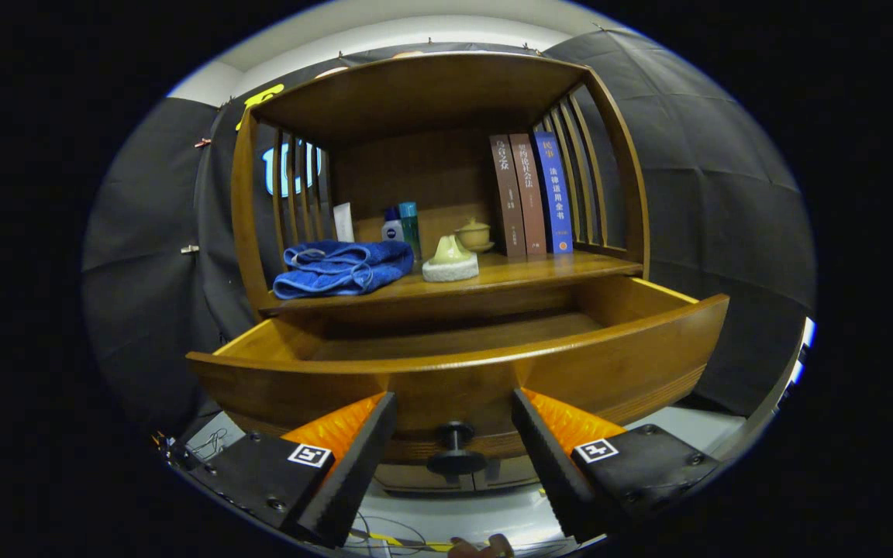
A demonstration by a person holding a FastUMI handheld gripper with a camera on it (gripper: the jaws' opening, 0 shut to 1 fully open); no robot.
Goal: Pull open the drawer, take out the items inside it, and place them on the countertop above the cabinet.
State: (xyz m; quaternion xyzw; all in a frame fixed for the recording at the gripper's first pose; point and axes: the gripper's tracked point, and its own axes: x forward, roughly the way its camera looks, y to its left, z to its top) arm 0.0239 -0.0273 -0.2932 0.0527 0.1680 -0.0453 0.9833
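Observation:
A wooden drawer (586, 364) stands pulled out of the cabinet, its curved front facing me. Its dark round knob (455, 449) sits low on the front, between my fingers but untouched by them. My gripper (454, 407) is open, its fingers wide apart on either side of the knob. The visible strip of drawer floor (454, 337) is bare wood; the near part is hidden behind the front panel. On the countertop (555, 267) above lie a folded blue towel (342, 267) and a pale green and white item (450, 260).
At the back of the countertop stand a white tube (343, 222), two small bottles (402, 223), a small lidded pot (474, 234) and three upright books (532, 194). Wooden slats close both sides of the shelf, and a top board roofs it. Cables lie below the cabinet.

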